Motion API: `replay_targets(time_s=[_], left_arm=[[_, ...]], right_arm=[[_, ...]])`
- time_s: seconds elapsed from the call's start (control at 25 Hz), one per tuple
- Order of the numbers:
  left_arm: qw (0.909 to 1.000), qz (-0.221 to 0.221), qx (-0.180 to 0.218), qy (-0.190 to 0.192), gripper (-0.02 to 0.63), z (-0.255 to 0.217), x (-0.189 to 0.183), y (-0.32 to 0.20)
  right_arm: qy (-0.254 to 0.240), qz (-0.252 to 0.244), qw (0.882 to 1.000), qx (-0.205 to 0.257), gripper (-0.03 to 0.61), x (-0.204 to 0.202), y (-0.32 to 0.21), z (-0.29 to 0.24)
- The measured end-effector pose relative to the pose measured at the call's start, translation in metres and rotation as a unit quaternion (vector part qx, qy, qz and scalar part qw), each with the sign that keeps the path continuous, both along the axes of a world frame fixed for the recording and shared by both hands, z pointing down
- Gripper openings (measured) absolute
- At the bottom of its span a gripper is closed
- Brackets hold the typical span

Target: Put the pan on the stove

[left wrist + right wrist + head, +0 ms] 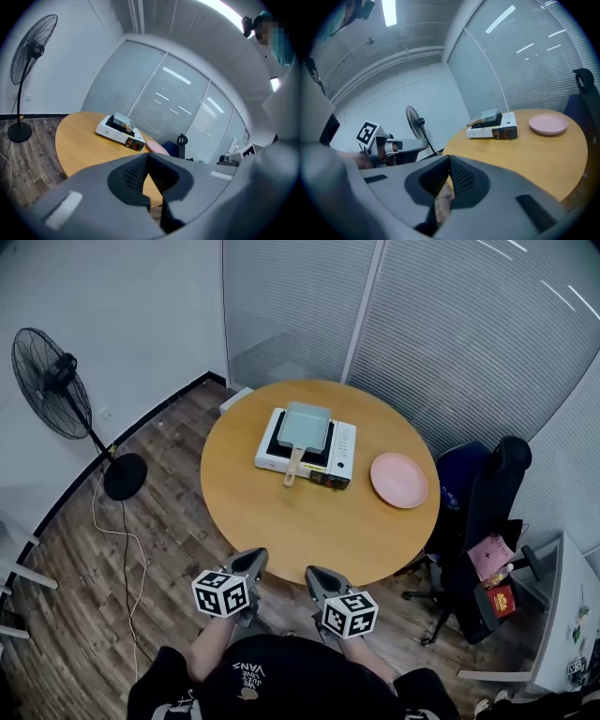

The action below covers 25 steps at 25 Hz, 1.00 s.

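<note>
A round wooden table (281, 521) is seen standing on a plank floor (159, 540). Two things are carried directly on its top: a white stove (342, 451), set at a slight angle on the far half near the middle, and a pink plate (398, 480), laid flat just to the right of the stove and close to the right edge. On the floor, a fan (125, 476) is stood to the table's left and a chair (483, 512) is placed at its right.

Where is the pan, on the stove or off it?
On the stove. The pan lies flat across the stove top, its wooden handle jutting past the near edge.
</note>
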<state>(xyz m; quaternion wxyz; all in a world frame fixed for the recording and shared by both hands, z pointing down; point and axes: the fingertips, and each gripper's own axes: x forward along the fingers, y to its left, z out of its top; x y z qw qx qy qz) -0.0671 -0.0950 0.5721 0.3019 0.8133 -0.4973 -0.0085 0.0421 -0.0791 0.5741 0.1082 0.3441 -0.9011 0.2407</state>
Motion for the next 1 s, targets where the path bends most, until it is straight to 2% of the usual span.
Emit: replay_targets(time_s=[0.44, 1.0], left_arm=[[0.9997, -0.022, 0.001, -0.01, 0.009, 0.004, 0.003, 0.029], [0.9999, -0.01, 0.004, -0.012, 0.009, 0.004, 0.017, 0.037]], right_arm=[[0.012, -0.012, 1.0, 0.005, 0.012, 0.009, 0.027, 0.007], [0.025, -0.01, 1.0, 0.015, 0.012, 0.015, 0.034, 0.007]])
